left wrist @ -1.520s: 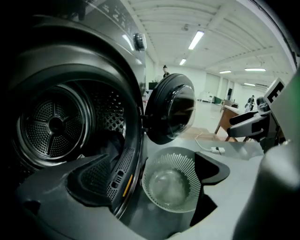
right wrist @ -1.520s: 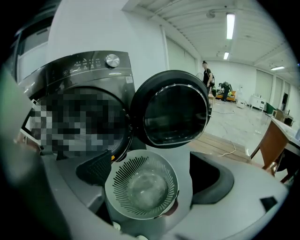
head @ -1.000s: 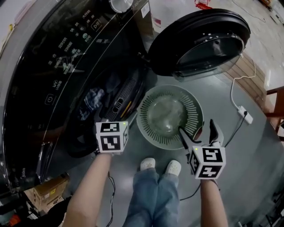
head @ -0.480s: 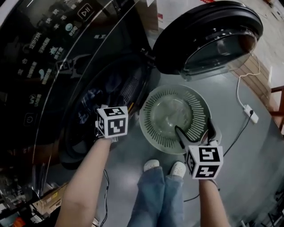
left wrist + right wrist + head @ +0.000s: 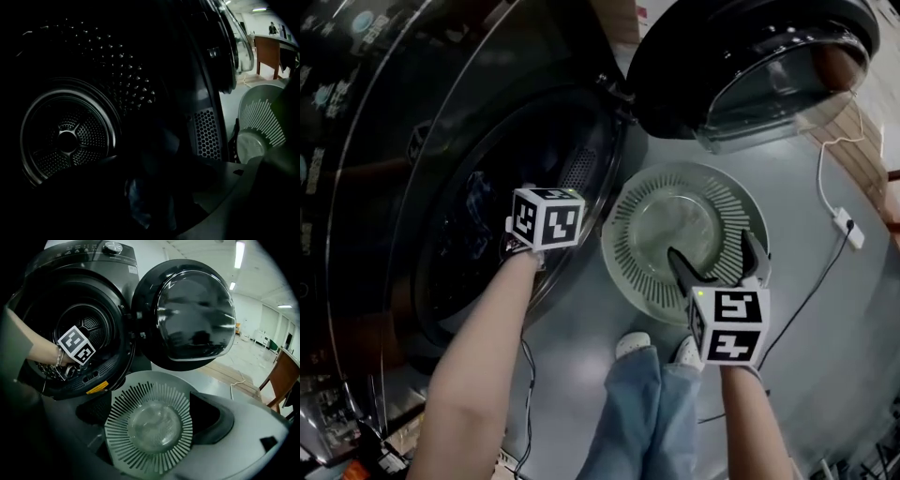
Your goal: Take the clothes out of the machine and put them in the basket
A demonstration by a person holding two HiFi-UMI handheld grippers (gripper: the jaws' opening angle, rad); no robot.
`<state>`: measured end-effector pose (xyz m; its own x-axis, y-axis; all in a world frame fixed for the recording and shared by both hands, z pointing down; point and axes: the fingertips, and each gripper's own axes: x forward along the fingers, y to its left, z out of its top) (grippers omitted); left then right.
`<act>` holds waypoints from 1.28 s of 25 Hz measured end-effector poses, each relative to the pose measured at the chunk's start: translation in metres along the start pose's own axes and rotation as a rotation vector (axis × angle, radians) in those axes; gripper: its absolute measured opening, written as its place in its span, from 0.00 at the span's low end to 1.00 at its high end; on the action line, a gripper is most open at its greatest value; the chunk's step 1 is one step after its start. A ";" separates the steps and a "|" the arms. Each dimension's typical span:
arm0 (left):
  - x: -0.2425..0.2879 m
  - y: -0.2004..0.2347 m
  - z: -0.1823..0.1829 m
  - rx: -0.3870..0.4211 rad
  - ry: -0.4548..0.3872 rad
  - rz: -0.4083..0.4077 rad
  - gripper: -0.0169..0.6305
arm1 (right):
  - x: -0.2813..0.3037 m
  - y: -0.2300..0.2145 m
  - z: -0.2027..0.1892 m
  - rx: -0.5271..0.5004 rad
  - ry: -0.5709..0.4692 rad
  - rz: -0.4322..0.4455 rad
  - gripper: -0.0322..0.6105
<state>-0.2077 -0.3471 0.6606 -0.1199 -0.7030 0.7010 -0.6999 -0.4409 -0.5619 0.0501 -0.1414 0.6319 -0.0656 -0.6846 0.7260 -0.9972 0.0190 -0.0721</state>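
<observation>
Clothes lie low in the drum, where the left gripper has just been closing its jaws onto them, so the pick is under way; next, probably a lift clear to the basket, over which the right gripper hangs open and empty.

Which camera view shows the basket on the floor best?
The right gripper view: the basket sits almost whole in the middle, slotted wall and bare bottom plain. The head view shows it from above, with the right gripper over its near rim. The left gripper view catches only a piece at the right edge.
</observation>
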 end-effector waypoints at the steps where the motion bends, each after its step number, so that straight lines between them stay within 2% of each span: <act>1: 0.006 0.002 -0.001 0.015 0.013 0.004 0.52 | 0.002 0.001 -0.002 -0.001 0.004 0.003 0.86; 4: 0.020 0.002 -0.009 0.053 0.066 -0.022 0.49 | 0.006 0.001 -0.007 0.008 0.010 0.007 0.86; 5: 0.024 -0.002 -0.012 0.067 0.090 -0.048 0.42 | 0.007 0.000 -0.008 0.011 0.013 0.007 0.86; 8: 0.027 -0.013 -0.016 0.114 0.128 -0.106 0.06 | 0.009 -0.001 -0.009 0.019 0.017 0.007 0.86; 15: -0.004 -0.019 -0.005 0.134 0.067 -0.128 0.05 | -0.010 0.002 -0.003 0.028 0.012 0.015 0.85; 22: -0.057 -0.031 0.007 0.081 0.031 -0.193 0.05 | -0.045 -0.008 -0.002 -0.001 0.023 0.018 0.84; 32: -0.128 -0.064 0.012 -0.080 0.007 -0.311 0.05 | -0.086 -0.029 -0.009 0.029 0.025 -0.002 0.83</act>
<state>-0.1386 -0.2356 0.6016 0.1034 -0.5376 0.8368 -0.7569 -0.5884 -0.2845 0.0839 -0.0766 0.5774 -0.0650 -0.6658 0.7433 -0.9959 -0.0037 -0.0904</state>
